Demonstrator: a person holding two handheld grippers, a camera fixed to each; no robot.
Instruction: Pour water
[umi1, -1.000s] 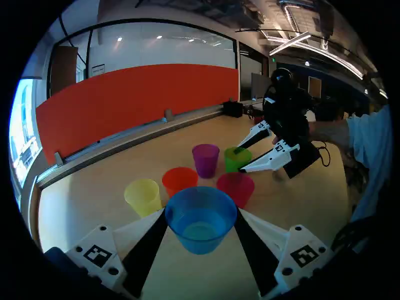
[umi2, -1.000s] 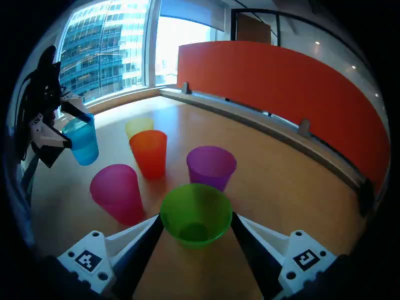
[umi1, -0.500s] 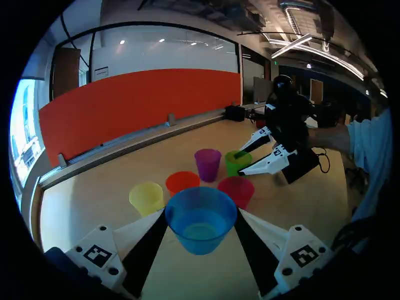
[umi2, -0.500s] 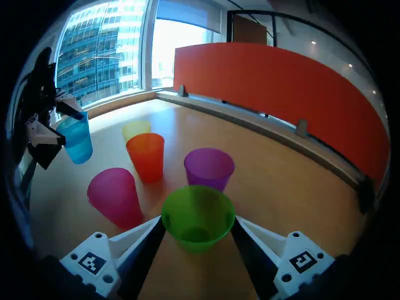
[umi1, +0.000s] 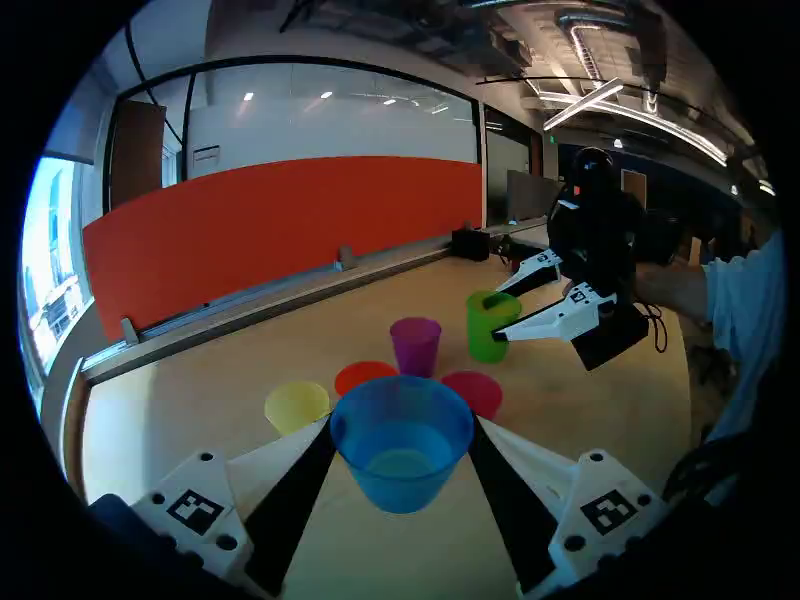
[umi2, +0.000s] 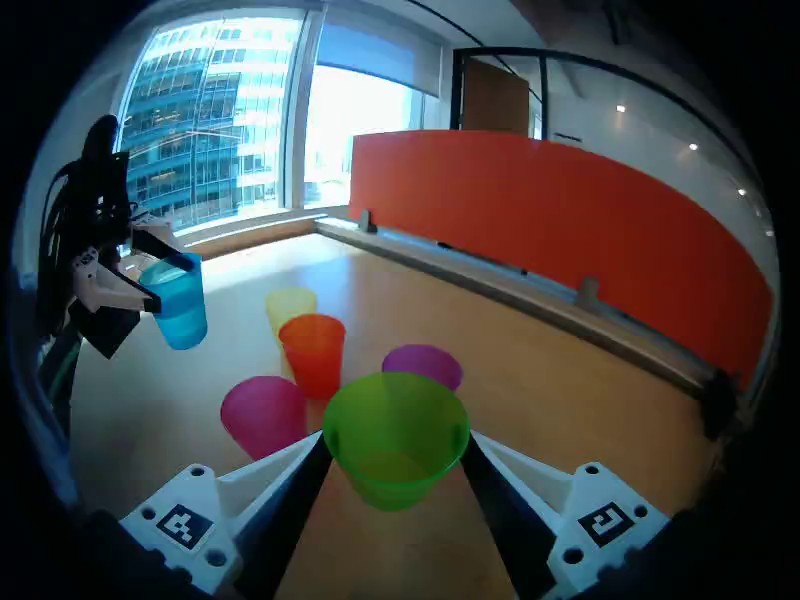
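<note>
So closest up in the left gripper view, the left gripper (umi1: 401, 428) is pinching the blue cup (umi1: 401, 470), with both fingers (umi1: 285, 470) pressed against its sides. The cup's see-through blue plastic, upright, with a shallow bit of water (umi1: 400, 463) in the bottom. It's nowhere near full.

Just past it, four cups stand in a tight bunch around the middle of the wooden table (umi1: 180, 420): yellow cup (umi1: 296, 405) on the left, then the orange cup (umi1: 365, 376), the pink cup (umi1: 473, 390), and the purple cup (umi1: 415, 345) behind them. All upright.

Farther out, the right gripper (umi1: 498, 315) is clamped on the green cup (umi1: 488, 325), holding it upright off the table, beside the bunch and toward the far edge. Behind it you can see a light blue sleeve (umi1: 745, 330).

In the right gripper view, the green cup (umi2: 396, 450) sits squeezed in the right gripper (umi2: 396, 445). It's translucent, and I honestly can't tell if there's anything in it. Beyond it are the pink cup (umi2: 263, 415), purple cup (umi2: 422, 365), orange cup (umi2: 313, 352) and yellow cup (umi2: 290, 308). Off to the left, the left gripper (umi2: 152, 287) has the blue cup (umi2: 176, 302) up in the air.

An orange panel (umi2: 560, 220) runs along the table's far edge, with windows (umi2: 210, 130) past the corner.
</note>
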